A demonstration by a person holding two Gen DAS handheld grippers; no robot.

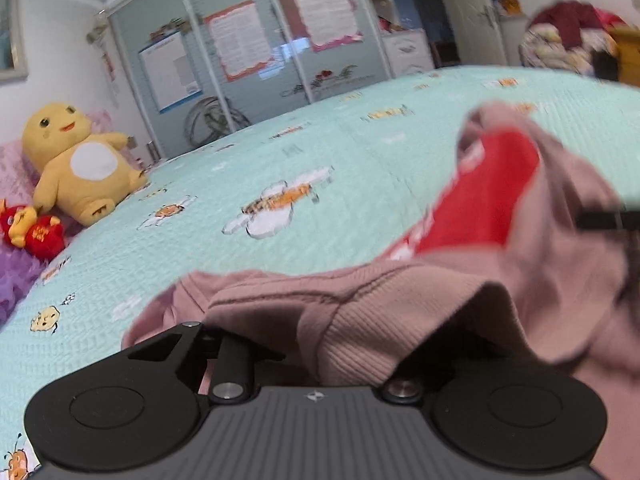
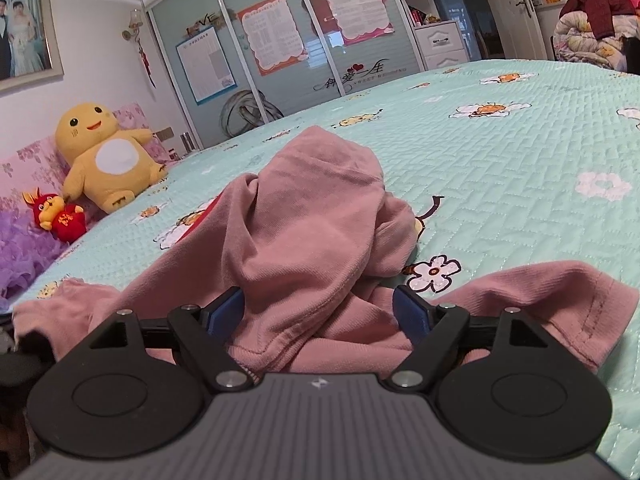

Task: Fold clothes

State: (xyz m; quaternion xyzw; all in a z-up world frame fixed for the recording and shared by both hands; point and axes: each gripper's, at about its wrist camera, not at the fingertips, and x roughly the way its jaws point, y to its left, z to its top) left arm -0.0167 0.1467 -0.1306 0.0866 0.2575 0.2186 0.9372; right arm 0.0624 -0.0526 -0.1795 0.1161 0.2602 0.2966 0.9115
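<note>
Because pink cloth drapes over the left gripper [image 1: 316, 344], its fingertips are hidden in the left wrist view, and whether it clamps the fabric or stands released cannot be told. That view is motion-blurred, worst at right, where a dark bar crossing the cloth cannot be identified.

The pink garment [image 2: 304, 232] lies bunched on the bed, just ahead of both grippers. A red printed patch [image 1: 480, 204] shows inside its folds; the lettering is unreadable. One ribbed hem [image 1: 360, 332] rests over the left gripper's linkage.

Far left: yellow plush toy [image 2: 104, 156] and small red plush toy [image 2: 60, 216] against a pink floral headboard [image 2: 24, 168], well apart from the garment.

Right gripper [image 2: 318, 312]: blue pads [image 2: 224, 312] stand wide apart, a bundle of cloth between them; not clenched. Contact between pads and cloth cannot be confirmed.

The quilted mint bedspread [image 2: 520, 168], stitched in a brick pattern with flower prints, lies flat and uncovered beyond and to the right of the garment. Garment edge at right ends in a stitched hem [image 2: 592, 320], lying on the spread.
</note>
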